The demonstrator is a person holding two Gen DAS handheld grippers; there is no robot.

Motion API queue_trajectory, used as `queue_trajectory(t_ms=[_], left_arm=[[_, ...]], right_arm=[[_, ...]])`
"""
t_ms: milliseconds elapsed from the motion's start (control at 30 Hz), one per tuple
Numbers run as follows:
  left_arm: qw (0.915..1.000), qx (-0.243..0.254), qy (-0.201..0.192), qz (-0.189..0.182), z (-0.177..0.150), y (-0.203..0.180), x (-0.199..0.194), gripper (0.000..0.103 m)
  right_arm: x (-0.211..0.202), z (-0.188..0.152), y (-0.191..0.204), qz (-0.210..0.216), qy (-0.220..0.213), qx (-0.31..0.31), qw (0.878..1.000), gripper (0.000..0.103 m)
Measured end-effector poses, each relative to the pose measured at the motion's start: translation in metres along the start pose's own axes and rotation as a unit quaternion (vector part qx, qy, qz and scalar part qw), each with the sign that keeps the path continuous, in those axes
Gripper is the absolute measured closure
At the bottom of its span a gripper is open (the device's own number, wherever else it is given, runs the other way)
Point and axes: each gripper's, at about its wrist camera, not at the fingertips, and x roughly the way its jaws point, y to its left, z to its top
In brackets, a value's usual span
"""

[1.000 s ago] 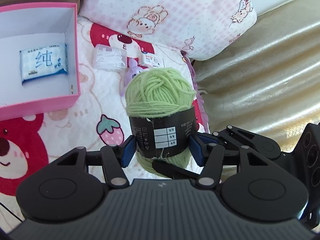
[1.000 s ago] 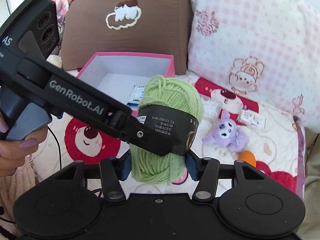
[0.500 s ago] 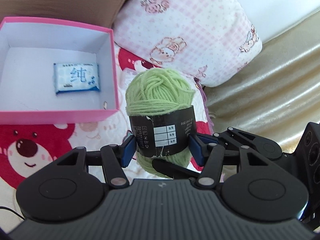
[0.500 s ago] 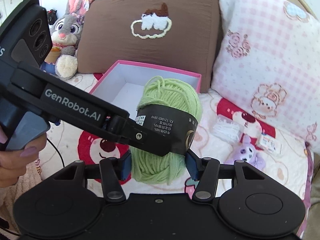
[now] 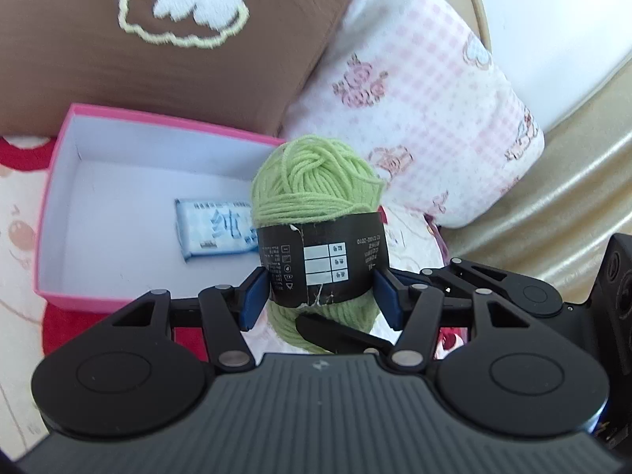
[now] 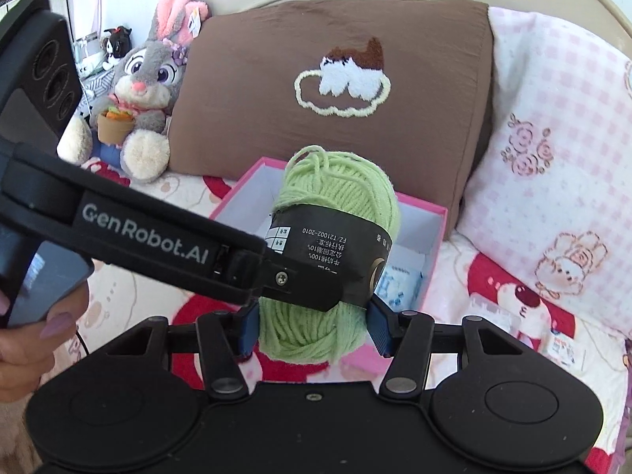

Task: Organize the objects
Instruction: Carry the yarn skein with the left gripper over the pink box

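A green yarn ball (image 5: 316, 193) with a black paper band is held upright in the air by both grippers. My left gripper (image 5: 320, 296) is shut on its banded middle. My right gripper (image 6: 312, 331) is shut on its lower part, and the left gripper's arm (image 6: 158, 241) crosses in front from the left. Beyond the yarn (image 6: 339, 189) lies an open pink box (image 5: 59, 158) with a white inside, holding a blue tissue pack (image 5: 213, 233). The box also shows in the right wrist view (image 6: 430, 213).
A brown pillow (image 6: 335, 83) and a pink checked pillow (image 6: 553, 138) stand behind the box on the bear-print bedspread (image 6: 513, 296). A grey bunny plush (image 6: 146, 91) sits at the left. A small packet (image 6: 561, 349) lies at the right.
Both grippers have carried the yarn ball up and toward the pink box. The box now lies right behind the yarn; the purple plush and small items have left view.
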Motion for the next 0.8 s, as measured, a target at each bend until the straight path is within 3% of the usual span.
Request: queue_trajectory(t_ms=[200,400,600,800], left_arm=[[0.9998,-0.011,-0.017,0.007,0.014,0.023,-0.006,0.046],[0.9987,-0.045,-0.012,0.022,0.019,0.054,0.002,0.046],[0.9977,-0.054,0.001,0.040,0.018,0.076,0.023,0.046],[0.9967,-0.071,0.017,0.036,0.018,0.100,0.045,0.046]], right_arm=[[0.018,0.019,0.005,0.018,-0.004,0.003,1.000,0.044],[0.049,0.020,-0.006,0.081,-0.009,0.037,0.996,0.044],[0.084,0.019,-0.006,0.090,0.013,0.056,0.994,0.044],[0.113,0.016,-0.007,0.087,0.036,0.057,0.994,0.044]])
